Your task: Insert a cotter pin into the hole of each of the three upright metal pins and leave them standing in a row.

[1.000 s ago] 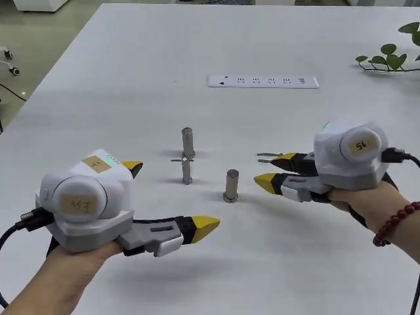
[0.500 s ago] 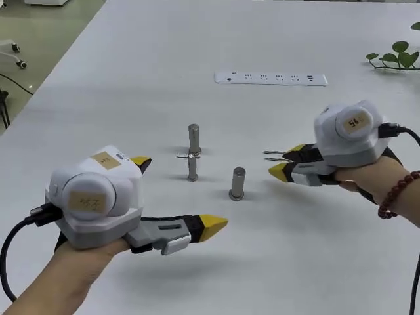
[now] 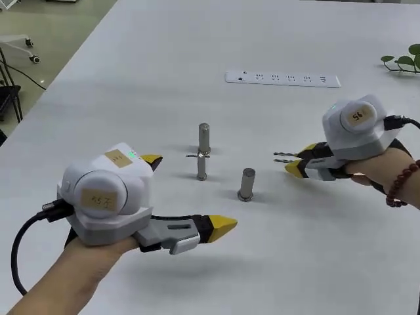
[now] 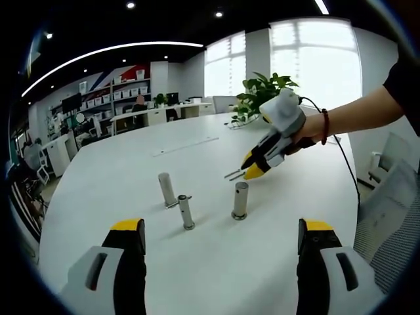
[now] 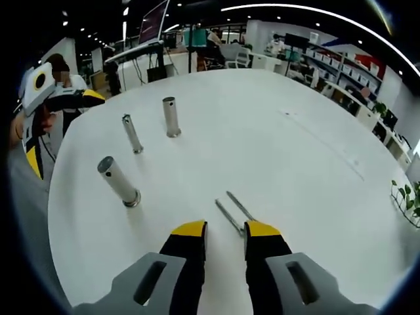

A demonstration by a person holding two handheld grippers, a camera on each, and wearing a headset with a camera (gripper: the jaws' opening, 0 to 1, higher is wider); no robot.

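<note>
Head view looks down; gripper views low, facing inward; all share metal pins [image 3: 247,184]

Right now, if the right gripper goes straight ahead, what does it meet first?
Probably only the table: the right gripper and its cotter pin aim at bare surface, the metal pins off to one side.

I count three metal pins standing up, the back pin [image 3: 204,136], the middle pin [image 3: 201,168] and the front pin [image 3: 247,184], two cotter pins, the stuck-in cotter pin [image 3: 193,155] and the loose cotter pin [image 3: 282,157], one power strip [image 3: 282,79] and one plant [image 3: 401,60].
</note>
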